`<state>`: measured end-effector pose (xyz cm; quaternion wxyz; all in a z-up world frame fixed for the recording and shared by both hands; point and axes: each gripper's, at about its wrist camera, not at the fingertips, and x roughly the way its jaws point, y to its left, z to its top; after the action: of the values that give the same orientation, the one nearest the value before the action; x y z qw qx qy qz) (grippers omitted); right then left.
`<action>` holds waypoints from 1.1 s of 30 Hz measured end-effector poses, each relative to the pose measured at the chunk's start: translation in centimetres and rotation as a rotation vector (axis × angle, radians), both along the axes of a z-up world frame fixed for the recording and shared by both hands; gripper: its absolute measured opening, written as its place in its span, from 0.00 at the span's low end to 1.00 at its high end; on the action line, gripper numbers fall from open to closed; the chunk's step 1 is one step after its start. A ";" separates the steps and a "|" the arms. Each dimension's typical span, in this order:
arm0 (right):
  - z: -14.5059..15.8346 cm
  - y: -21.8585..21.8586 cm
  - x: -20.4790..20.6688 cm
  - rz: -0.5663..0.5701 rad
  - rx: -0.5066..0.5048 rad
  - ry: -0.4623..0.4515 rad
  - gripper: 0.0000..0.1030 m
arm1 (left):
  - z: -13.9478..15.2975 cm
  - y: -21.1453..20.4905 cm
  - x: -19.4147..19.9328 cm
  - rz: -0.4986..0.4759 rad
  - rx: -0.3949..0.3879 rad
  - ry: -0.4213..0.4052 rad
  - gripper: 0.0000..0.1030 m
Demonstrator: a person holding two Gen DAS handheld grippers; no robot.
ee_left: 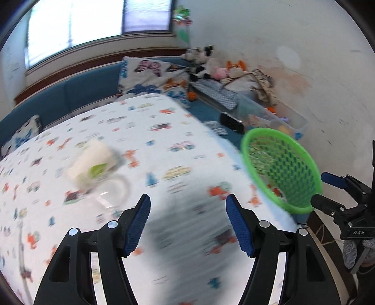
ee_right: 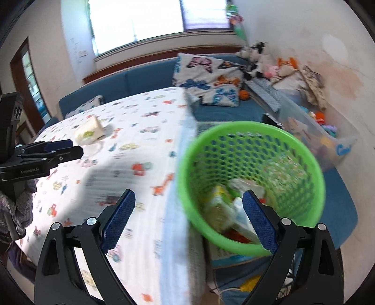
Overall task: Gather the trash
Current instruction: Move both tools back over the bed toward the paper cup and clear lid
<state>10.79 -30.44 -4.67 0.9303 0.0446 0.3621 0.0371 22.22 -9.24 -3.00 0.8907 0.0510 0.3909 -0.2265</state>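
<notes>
I find the green plastic mesh basket beside the table edge already holding several wrappers. One pale crumpled carton, blurred, apparently remains on the patterned tablecloth. My left gripper and right gripper both gape empty.

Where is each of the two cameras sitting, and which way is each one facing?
Left wrist view: sits on the left gripper, angled down over the patterned tablecloth toward a blurred white packet; its own open blue-padded fingers show, with the right gripper at the right edge.
Right wrist view: sits on the right gripper, angled down at the table edge and into the green basket holding trash; its open fingers show, with the left gripper and a knit sleeve at left.
Shared: tablecloth, packet, basket, blue sofa, butterfly pillow, window.
</notes>
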 end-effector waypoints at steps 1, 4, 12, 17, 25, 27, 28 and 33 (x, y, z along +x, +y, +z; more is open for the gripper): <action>0.0 1.0 0.5 0.024 -0.003 0.003 0.89 | 0.0 0.7 0.1 0.014 0.002 0.000 0.63; -0.2 3.0 1.4 0.073 -0.007 0.008 0.89 | 0.0 3.4 0.4 0.065 0.008 0.000 0.63; -1.0 9.0 5.1 0.196 -0.008 0.034 0.86 | 0.2 9.5 0.7 0.166 0.033 -0.002 0.63; -1.7 12.9 7.6 0.260 -0.027 0.053 0.83 | 0.3 12.6 1.0 0.215 0.030 -0.006 0.63; -2.6 17.1 11.1 0.325 -0.045 0.078 0.78 | -0.2 15.6 1.6 0.259 0.026 0.004 0.63; -2.9 18.1 11.9 0.339 -0.048 0.083 0.77 | -0.4 16.1 1.8 0.265 0.019 0.007 0.63; -3.1 18.6 12.4 0.344 -0.051 0.086 0.77 | -0.5 16.5 2.0 0.270 0.014 0.011 0.63; -3.9 20.6 14.4 0.368 -0.055 0.102 0.76 | -1.0 17.4 2.8 0.280 0.008 0.023 0.63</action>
<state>25.22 -9.88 -8.60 0.8890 -0.0460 0.4120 0.1944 24.99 8.13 -4.01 0.9088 -0.0033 0.4053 -0.0991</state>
